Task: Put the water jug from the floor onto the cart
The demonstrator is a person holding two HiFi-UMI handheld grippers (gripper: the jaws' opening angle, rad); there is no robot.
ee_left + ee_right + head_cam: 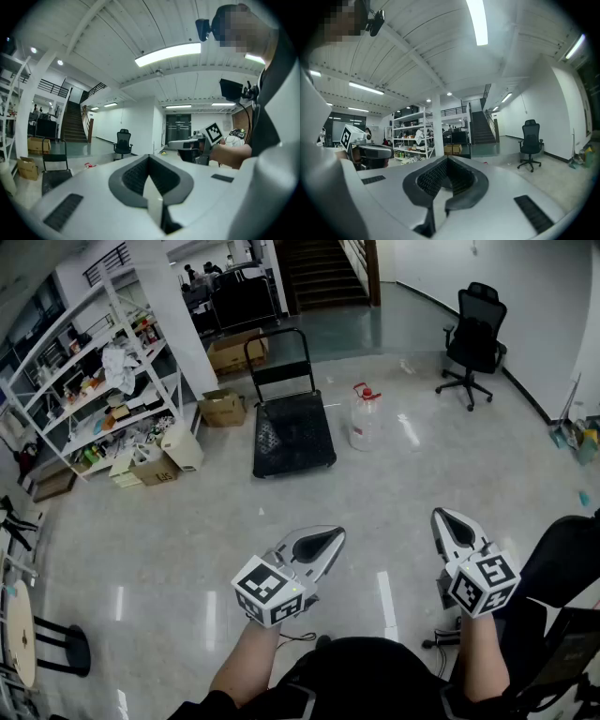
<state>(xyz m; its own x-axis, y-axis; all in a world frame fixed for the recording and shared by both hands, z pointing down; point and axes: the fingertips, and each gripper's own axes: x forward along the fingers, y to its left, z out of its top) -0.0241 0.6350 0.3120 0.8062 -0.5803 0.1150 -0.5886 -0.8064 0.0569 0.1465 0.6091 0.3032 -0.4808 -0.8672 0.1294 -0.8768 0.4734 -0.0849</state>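
At upper centre, water jug [365, 418] stands beside cart [292, 432]; left gripper [330, 540] and right gripper [449, 521], clenched empty, must open on approach.

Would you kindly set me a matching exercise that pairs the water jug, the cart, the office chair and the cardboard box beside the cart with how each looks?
Things:
1. water jug
2. cart
3. office chair
4. cardboard box

Looks:
A. black, on castors
B. brown, flaps open
C. clear, with a red cap
D. black, flat deck with an upright handle

Pairs: 1-C, 2-D, 3-A, 4-B
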